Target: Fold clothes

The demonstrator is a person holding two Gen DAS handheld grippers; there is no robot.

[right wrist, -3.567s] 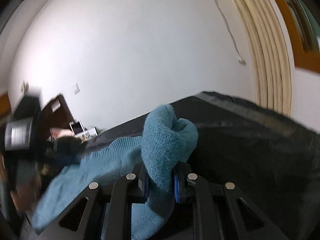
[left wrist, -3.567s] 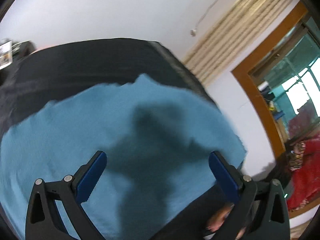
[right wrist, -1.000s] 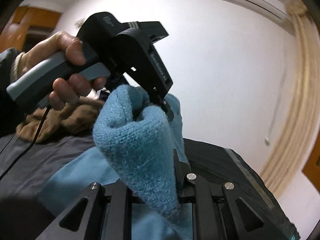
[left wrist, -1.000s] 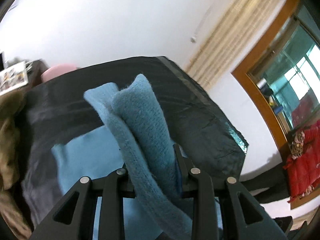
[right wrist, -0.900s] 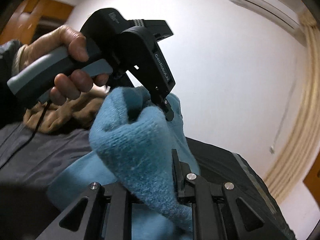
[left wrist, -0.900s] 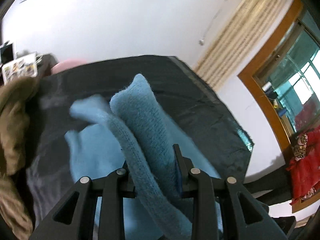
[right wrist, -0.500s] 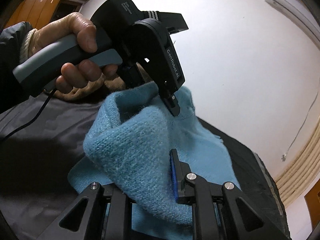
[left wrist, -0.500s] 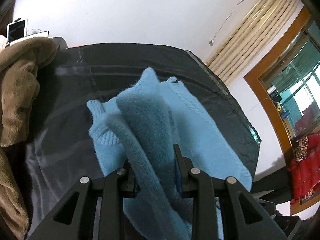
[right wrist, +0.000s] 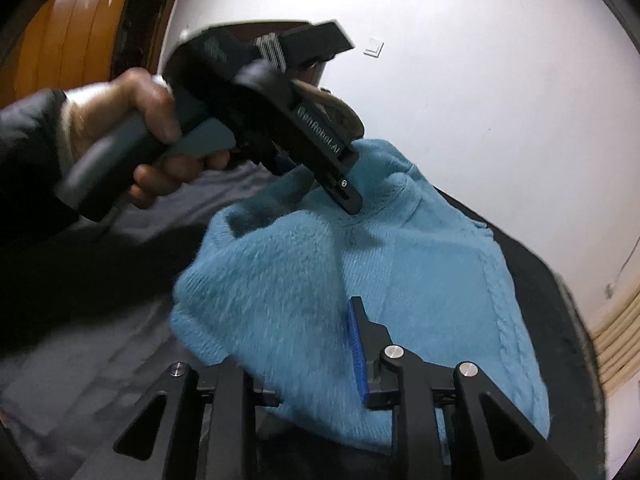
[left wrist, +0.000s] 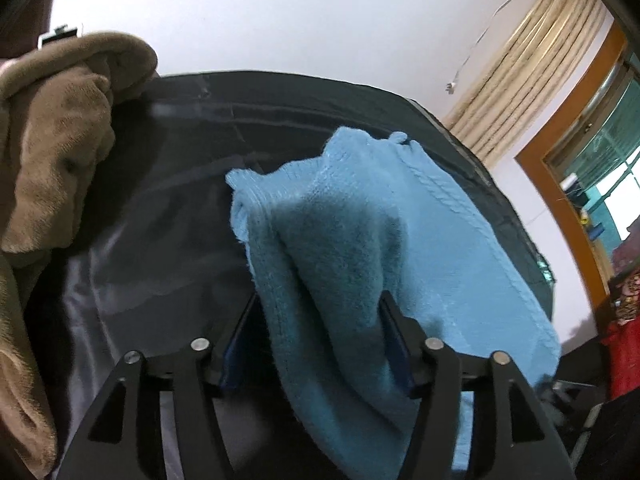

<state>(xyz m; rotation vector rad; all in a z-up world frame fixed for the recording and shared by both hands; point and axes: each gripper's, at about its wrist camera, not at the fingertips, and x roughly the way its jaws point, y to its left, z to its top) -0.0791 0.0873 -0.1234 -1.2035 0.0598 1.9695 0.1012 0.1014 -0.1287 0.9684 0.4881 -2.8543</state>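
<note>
sweater (left wrist: 460, 248): blue knit, lying on the dark sheet (left wrist: 168, 220) toward its right edge; a folded-over bunch rises at the near end, between both grippers.
long axis: runs from the near edge away toward the wall, along the right edge.
left gripper (left wrist: 316, 336): jaws have just been opening; now spread, with the bunch loose between them, a gap showing at the left pad.
right gripper (right wrist: 304, 344): jaws have just been opening a little; knit sits between them and hides the left pad, so whether the grip is off I cannot tell.
key relation: the fold lies straight ahead of both grippers and below them; both look equally near.
left view only: brown blanket (left wrist: 52, 152) heaped at the sheet's left edge.
right view only: hand (right wrist: 132, 136) on the left gripper's handle, its tip on the knit.
</note>
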